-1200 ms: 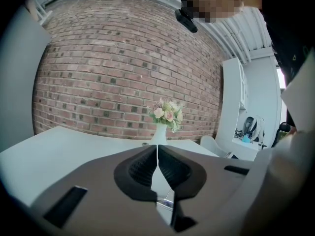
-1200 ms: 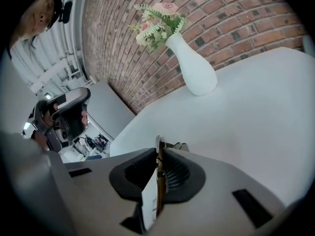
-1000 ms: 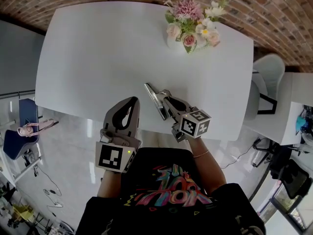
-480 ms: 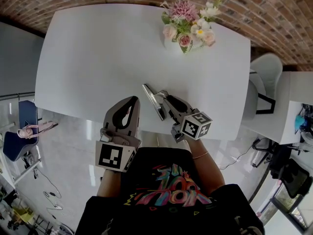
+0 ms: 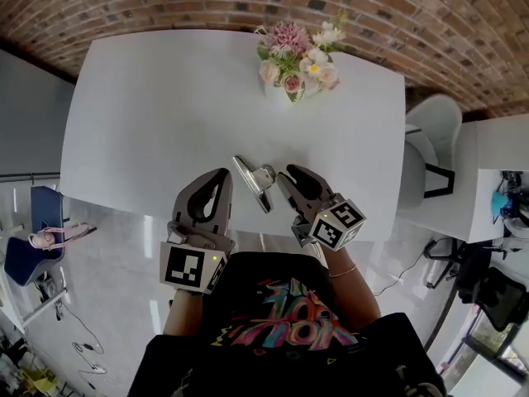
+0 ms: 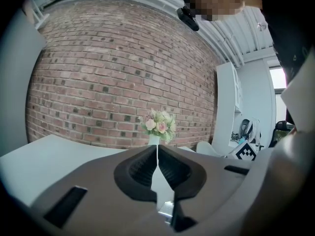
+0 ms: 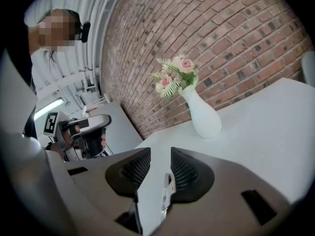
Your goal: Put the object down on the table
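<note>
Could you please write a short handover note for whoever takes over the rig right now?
Left claw: shut, empty.
Right claw: open, its jaws have just been opening; pads press on nothing.
Metal clip: lies on the white table near its front edge, beside the right claw.
Done: clip set down and let go.
Left: draw both claws clear.

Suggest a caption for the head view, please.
Right gripper, jaws just opened and empty, beside the metal clip on the table.
</note>
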### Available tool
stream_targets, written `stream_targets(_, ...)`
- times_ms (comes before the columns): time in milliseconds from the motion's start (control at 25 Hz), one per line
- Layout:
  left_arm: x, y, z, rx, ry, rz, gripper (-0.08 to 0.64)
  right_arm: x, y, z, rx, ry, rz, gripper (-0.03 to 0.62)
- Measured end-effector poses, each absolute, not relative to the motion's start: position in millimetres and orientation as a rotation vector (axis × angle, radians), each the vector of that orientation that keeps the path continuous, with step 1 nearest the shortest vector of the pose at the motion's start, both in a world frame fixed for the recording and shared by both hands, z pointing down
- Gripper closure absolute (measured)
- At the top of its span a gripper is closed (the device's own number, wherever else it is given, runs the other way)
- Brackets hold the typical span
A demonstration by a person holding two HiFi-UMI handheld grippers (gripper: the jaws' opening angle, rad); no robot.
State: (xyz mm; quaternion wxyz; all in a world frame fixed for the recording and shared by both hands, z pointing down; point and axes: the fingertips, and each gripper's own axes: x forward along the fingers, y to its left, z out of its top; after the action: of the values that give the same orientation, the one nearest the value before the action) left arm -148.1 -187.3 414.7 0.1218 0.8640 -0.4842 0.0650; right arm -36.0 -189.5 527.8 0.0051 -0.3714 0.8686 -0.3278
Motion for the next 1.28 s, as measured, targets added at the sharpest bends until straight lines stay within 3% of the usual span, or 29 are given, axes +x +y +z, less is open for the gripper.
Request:
stream_targets(360, -143, -189, 371, 2.600, -1.453, 0.121, 0.534, -25, -199, 443, -1.126, 2.797, -0.733, 0.468)
stream_targets(840, -150, -180, 321, 2.662, -1.498, 0.017, 0.534, -13, -200, 324, -1.139, 2.815, -0.290, 0.536)
stream_targets(1080, -149, -181, 305, 2.713, -1.480, -0.016, 0.534, -9, -197, 314, -1.241, 2.932, -0.116, 0.570)
stream_targets(1280, -147, -180, 303, 2.722, -1.484, -0.013, 0.534, 4, -192, 328, -1.302, 2.942, -0.156, 0.574)
